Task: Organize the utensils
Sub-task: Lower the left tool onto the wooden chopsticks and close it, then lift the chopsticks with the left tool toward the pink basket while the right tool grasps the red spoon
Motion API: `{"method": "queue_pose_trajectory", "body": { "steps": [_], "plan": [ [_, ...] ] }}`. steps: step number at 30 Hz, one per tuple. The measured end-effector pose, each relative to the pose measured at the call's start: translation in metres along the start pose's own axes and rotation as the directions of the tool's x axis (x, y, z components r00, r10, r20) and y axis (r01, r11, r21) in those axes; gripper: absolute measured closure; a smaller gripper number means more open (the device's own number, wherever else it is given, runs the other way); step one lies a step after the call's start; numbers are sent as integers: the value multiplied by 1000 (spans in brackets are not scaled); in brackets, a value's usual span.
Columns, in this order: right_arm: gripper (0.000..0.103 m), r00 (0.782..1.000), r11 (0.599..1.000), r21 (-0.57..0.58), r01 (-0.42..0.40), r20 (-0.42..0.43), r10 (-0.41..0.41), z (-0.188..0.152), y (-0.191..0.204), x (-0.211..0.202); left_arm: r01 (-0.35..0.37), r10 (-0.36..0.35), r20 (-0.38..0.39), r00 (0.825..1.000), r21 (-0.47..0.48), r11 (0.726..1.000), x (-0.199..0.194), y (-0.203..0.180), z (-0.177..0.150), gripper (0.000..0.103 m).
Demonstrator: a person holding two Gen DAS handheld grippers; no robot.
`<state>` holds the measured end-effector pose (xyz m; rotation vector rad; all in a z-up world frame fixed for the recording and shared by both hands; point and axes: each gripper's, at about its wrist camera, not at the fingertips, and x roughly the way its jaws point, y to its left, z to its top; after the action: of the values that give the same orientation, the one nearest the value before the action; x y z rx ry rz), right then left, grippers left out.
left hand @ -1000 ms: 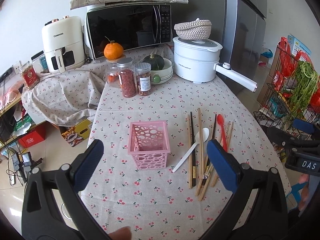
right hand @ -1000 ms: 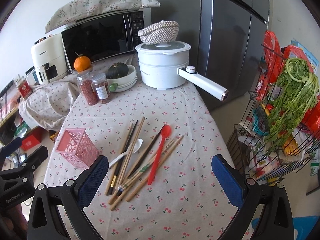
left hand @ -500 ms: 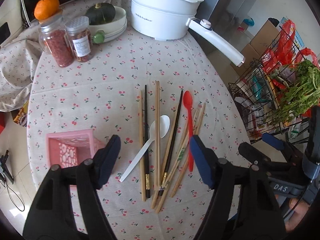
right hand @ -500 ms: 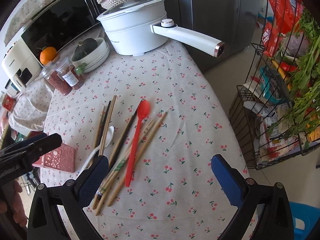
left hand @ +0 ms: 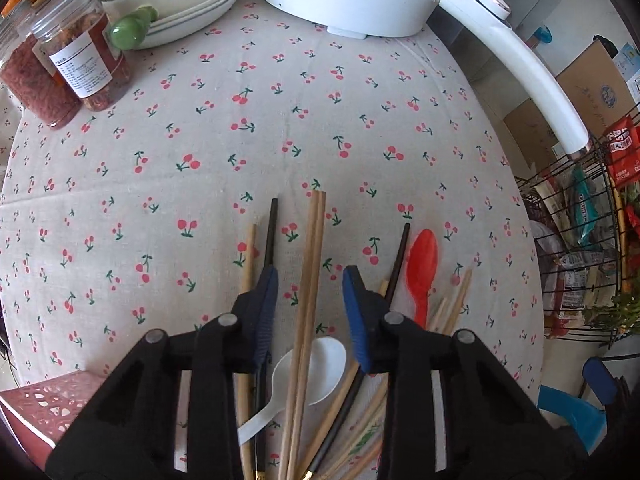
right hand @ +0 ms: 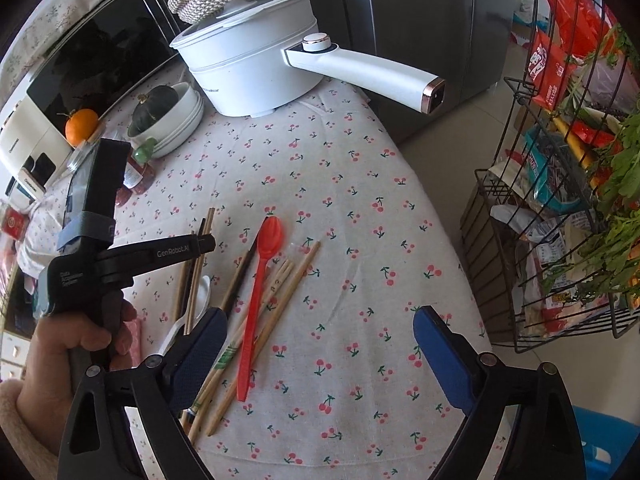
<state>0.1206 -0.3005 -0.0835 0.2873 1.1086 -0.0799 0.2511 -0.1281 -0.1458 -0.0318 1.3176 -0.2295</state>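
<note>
A: We see the left gripper (left hand: 310, 280) pointing steeply down over the scattered utensils on the surface (left hand: 240, 128), which is covered by a cherry-print cloth. Its jaws are closing, and a pair of light wooden chopsticks (left hand: 312, 248) lies between them, yet we see a gap on both sides, so the pads are not pressing on anything

B: Agreed. The white spoon (left hand: 320, 360) lies just beneath those jaws, its bowl under the same pair of chopsticks. A dark chopstick (left hand: 272, 228) passes beneath the left pad, and another dark one (left hand: 400, 256) runs beside the red spoon (left hand: 420, 264)

A: From the right wrist view we find the right gripper (right hand: 316, 344) with its jaws wide apart, narrowing slightly, nothing between them but cloth. Its left pad sits over the ends of the chopstick pile (right hand: 276, 292)

B: The pink basket (left hand: 44, 404) stands at the lower left corner of the left wrist view, apart from the pile. We also see a hand (right hand: 68, 344) gripping the left tool's handle

A: At the far end stand a white pot (right hand: 248, 72), stacked bowls (right hand: 180, 120) holding a dark squash, and two jars (left hand: 68, 68)
</note>
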Motion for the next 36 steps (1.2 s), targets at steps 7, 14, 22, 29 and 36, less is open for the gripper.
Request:
{"method": "queue_pose_trajectory", "body": {
  "steps": [7, 14, 22, 29, 36],
  "plan": [
    [8, 1000, 1000, 8, 4, -1, -4, 0, 0, 3, 17, -17, 11, 1000, 45, 999, -5, -1, -9, 93],
    [12, 1000, 1000, 13, -9, -14, 9, 2, 6, 11, 64, -76, 107, 991, 109, 992, -62, 6, -33, 93],
    [21, 996, 997, -7, -71, -49, 71, 1, 22, 25, 132, -175, 275, 945, 168, 977, -147, 32, -87, 93],
    [43, 993, 995, 6, -104, -48, 105, 6, 22, 39, 146, -202, 400, 894, 167, 975, -169, 61, -119, 93],
    [65, 990, 992, 54, -118, -76, 122, 17, 21, 68, 150, -222, 453, 864, 190, 970, -183, 69, -128, 93]
  ]
}}
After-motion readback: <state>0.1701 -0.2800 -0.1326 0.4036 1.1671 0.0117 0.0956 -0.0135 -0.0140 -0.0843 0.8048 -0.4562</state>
